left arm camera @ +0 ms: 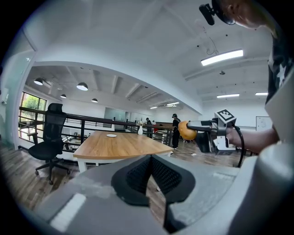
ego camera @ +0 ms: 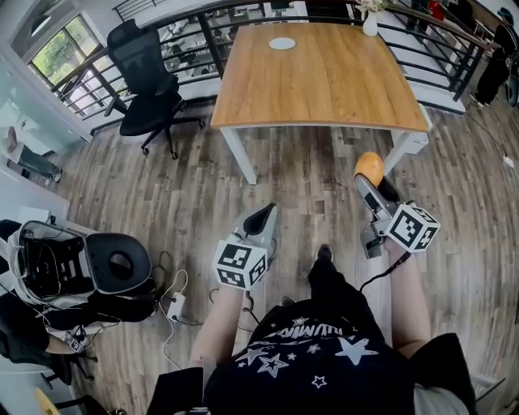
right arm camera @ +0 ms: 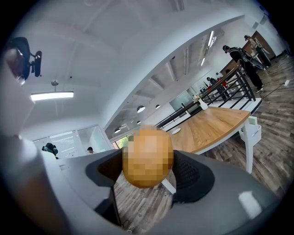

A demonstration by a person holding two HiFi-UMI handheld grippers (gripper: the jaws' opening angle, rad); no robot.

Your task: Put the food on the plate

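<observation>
A round orange piece of food (ego camera: 369,166) sits between the jaws of my right gripper (ego camera: 370,177), held over the wood floor in front of the table. In the right gripper view the food (right arm camera: 147,157) fills the gap between the black pads. My left gripper (ego camera: 261,220) hangs lower and to the left, shut with nothing in it; its pads (left arm camera: 138,174) meet in the left gripper view. A small white plate (ego camera: 282,43) lies at the far side of the wooden table (ego camera: 324,89), well beyond both grippers. It also shows as the plate (left arm camera: 111,135) and the plate (right arm camera: 175,131).
A black office chair (ego camera: 146,81) stands left of the table. A white vase (ego camera: 370,24) stands at the table's far right edge, with a black railing (ego camera: 454,49) behind. Bags, a helmet-like case (ego camera: 117,263) and cables with a power strip (ego camera: 176,306) lie on the floor at left.
</observation>
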